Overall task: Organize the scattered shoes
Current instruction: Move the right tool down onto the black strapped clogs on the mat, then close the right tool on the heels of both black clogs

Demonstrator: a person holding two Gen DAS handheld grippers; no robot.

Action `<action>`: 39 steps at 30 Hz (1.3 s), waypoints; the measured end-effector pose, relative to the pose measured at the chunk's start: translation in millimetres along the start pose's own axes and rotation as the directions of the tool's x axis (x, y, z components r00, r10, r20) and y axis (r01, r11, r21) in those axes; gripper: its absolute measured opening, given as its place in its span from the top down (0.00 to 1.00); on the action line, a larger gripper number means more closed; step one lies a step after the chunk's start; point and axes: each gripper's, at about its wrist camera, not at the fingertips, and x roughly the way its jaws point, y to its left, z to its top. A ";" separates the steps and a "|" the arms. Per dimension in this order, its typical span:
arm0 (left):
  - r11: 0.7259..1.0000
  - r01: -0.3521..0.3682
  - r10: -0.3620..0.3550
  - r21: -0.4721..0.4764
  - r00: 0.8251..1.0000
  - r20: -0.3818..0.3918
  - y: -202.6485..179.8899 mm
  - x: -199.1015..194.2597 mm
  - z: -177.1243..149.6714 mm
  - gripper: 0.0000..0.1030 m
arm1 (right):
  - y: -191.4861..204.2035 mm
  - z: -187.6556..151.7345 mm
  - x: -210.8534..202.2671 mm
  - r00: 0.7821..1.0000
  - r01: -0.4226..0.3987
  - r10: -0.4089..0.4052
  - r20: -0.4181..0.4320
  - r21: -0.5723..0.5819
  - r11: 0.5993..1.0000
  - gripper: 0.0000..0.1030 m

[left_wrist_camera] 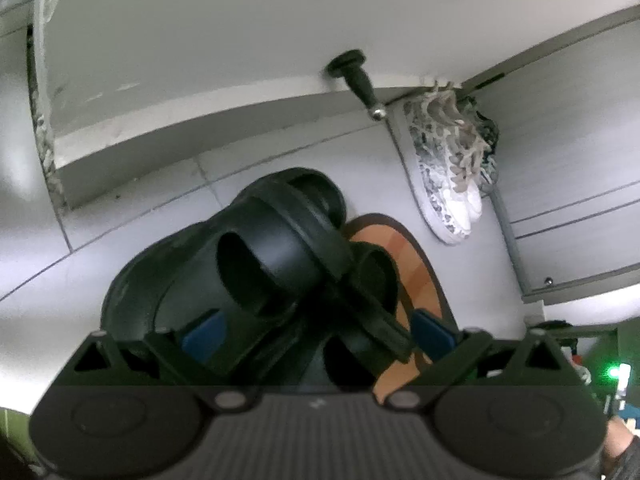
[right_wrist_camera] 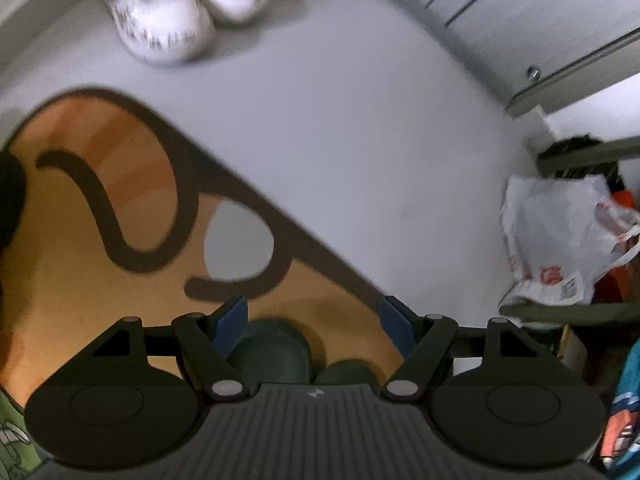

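Two patterned sneakers (left_wrist_camera: 448, 168) sit on grey tiled floor (left_wrist_camera: 160, 232) beside an orange mat (right_wrist_camera: 80, 240).

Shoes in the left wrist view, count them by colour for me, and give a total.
Black sandals: 2, stacked between the left gripper fingers.
White patterned sneakers: 2, side by side against the wall.
Total: 4 shoes.

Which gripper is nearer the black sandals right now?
Left. The left gripper has the black sandals between its fingers, apparently holding them. The right gripper hovers open over the orange mat, with only a dark edge at the far left of its view.
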 end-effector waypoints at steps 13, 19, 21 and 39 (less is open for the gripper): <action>1.000 0.010 -0.009 0.029 1.000 -0.019 -8.5 3.5 -2.0 0.03 | -5.3 -44.9 54.7 0.976 -0.052 0.060 -0.211 0.041 0.998 0.25; 1.000 0.015 -0.014 0.019 0.999 -0.032 -6.5 4.1 -3.4 0.03 | -4.7 -60.0 68.3 0.959 -0.054 0.068 -0.277 0.058 0.997 0.25; 1.000 0.020 -0.020 0.014 0.999 -0.036 -6.2 4.5 -3.1 0.03 | -3.8 -64.4 71.3 0.953 -0.053 0.068 -0.294 0.060 0.997 0.25; 1.000 0.024 -0.024 -0.003 0.999 -0.044 -6.9 4.1 -5.9 0.03 | -27.8 -106.6 92.5 0.886 -0.111 0.207 -0.415 0.244 0.963 0.45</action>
